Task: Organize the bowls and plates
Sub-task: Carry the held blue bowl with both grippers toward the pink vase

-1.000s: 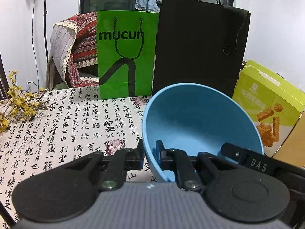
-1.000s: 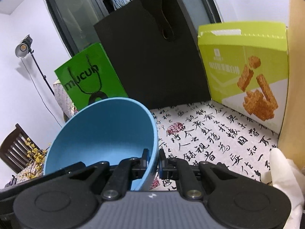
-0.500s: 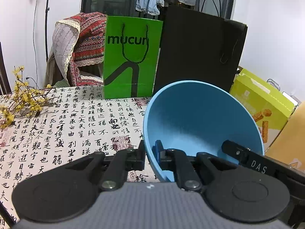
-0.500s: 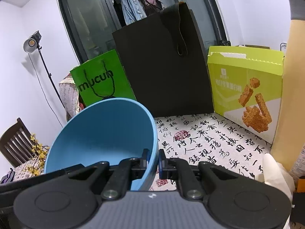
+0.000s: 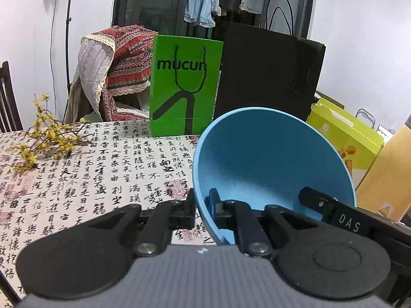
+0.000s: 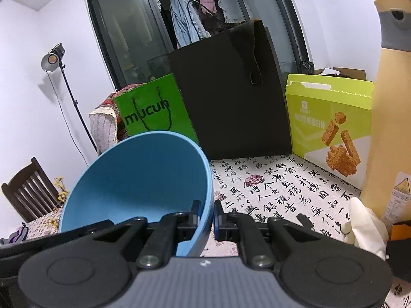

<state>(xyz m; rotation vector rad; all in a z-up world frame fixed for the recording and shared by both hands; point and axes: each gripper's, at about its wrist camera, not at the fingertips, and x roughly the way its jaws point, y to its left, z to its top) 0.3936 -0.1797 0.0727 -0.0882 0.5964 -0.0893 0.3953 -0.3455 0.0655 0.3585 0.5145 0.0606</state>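
Worktop [image 5: 77, 179]: it sits lower in my views than a second ago.
Blue bowl [image 5: 269, 159]: lifted clear, tilted, rim toward 12 o'clock; carry under way.
Left gripper [image 5: 201, 205]: I pinch the rim at 9 o'clock.
Right gripper [image 6: 206, 215]: clamped at 3 o'clock.

The blue bowl [image 5: 272, 159] looks like smooth matt plastic with a soft sheen inside. The left gripper [image 5: 201, 205] clamped on its rim is matt black plastic with small shiny metal pivot pins. Under the bowl, the tablecloth [image 5: 90, 179] looks like printed cloth, flat and dull. Behind the bowl, the green bag [image 5: 183, 87] is smooth paper with a cord handle, and the black bag [image 5: 267, 74] beside it is matt paper. Right of the bowl, the snack box [image 6: 331, 125] is slightly glossy card.
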